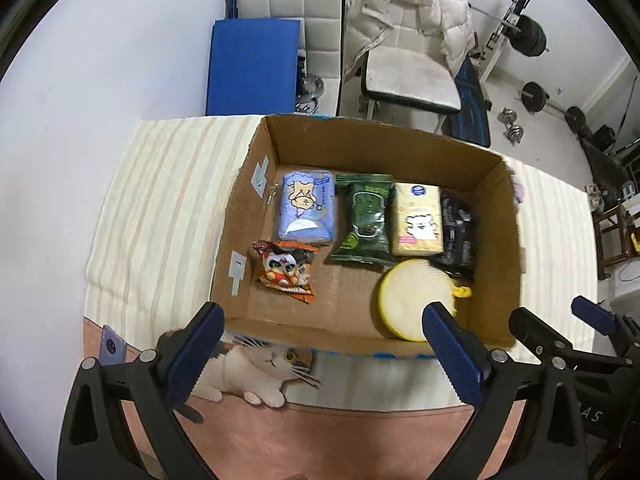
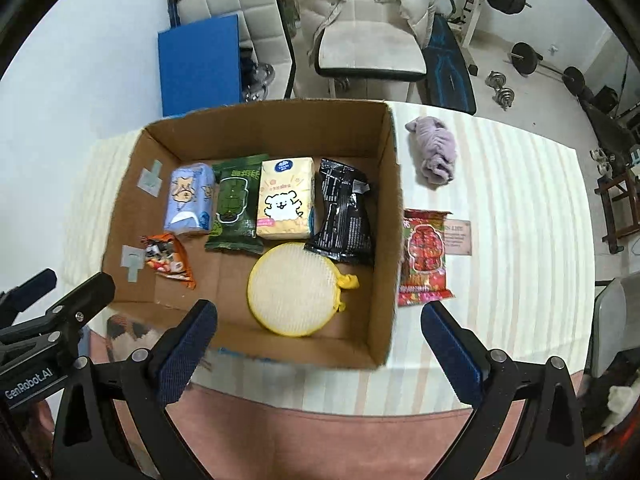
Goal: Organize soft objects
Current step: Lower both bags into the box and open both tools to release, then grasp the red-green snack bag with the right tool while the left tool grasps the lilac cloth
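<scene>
While both tools hang above the scene pointing steeply down, the left tool (image 1: 320,344) stands with its blue-padded jaws spread wide and nothing between them, and the right tool (image 2: 318,342) is likewise wide open and empty, touching nothing. Below them an open cardboard box (image 2: 394,184) sits on a striped cloth over the tabletop (image 2: 520,200); its tall walls ring the contents, and bare cardboard floor shows at the lower left of the box. Along the far wall lie a blue tissue pack (image 2: 188,200), a green wipes pack (image 2: 234,208), a yellow tissue pack (image 2: 285,204) and a black packet (image 2: 344,216), side by side. An orange snack bag (image 2: 170,260) lies at the left, and a round yellow sponge (image 2: 292,288) in front, its edge touching the black packet. Outside the box, right of its wall in the right wrist view, a red candy bag (image 2: 424,258) lies just beside it, and a crumpled lilac cloth (image 2: 434,152) sits above, with open striped surface around both.
</scene>
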Action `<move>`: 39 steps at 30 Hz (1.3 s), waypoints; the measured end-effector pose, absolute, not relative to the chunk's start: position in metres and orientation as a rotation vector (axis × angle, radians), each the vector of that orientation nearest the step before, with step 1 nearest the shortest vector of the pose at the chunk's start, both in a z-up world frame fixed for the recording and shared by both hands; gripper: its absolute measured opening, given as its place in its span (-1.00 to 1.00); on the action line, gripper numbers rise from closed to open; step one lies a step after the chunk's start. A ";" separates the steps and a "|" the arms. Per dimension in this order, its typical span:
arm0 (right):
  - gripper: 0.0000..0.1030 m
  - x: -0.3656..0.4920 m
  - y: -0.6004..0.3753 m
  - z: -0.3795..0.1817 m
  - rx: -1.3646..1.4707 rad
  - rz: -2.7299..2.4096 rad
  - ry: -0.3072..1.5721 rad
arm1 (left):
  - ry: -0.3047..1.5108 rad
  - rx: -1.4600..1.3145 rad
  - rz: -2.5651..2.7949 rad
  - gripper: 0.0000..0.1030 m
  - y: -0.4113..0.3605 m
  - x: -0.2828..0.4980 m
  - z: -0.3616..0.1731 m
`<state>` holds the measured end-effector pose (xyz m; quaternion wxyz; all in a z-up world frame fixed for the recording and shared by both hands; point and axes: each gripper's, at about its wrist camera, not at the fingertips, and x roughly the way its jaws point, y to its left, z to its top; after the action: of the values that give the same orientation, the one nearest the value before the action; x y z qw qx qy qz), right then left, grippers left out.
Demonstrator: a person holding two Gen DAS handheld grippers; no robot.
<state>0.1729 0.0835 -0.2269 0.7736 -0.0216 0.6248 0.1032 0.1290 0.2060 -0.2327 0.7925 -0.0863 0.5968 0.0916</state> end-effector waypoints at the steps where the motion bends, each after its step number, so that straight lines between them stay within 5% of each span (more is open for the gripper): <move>1: 1.00 0.169 0.081 -0.222 -0.038 0.227 1.345 | 1.278 -0.188 0.192 0.97 0.204 0.127 -0.229; 10: 1.00 0.185 0.009 -0.208 0.115 0.135 1.310 | 1.228 -0.080 0.252 0.97 0.174 0.147 -0.214; 16: 0.97 0.239 -0.059 -0.282 0.259 0.011 1.423 | 1.307 0.003 0.279 0.97 0.146 0.193 -0.258; 22: 0.64 0.262 -0.064 -0.367 0.279 0.037 1.576 | 1.381 0.049 0.261 0.97 0.120 0.221 -0.290; 26: 0.62 0.262 -0.056 -0.401 0.294 0.079 1.628 | 1.397 0.078 0.252 0.97 0.109 0.229 -0.298; 35: 0.04 0.259 -0.059 -0.428 0.343 0.178 1.659 | 1.409 0.060 0.237 0.97 0.092 0.244 -0.300; 39: -0.06 0.256 -0.058 -0.425 0.282 0.167 1.646 | 1.396 0.068 0.201 0.97 0.070 0.258 -0.293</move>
<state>0.2564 -0.0582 -0.4246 0.6680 0.1250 0.7298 0.0743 0.2577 0.0699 -0.2928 0.7609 0.0314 0.6415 0.0924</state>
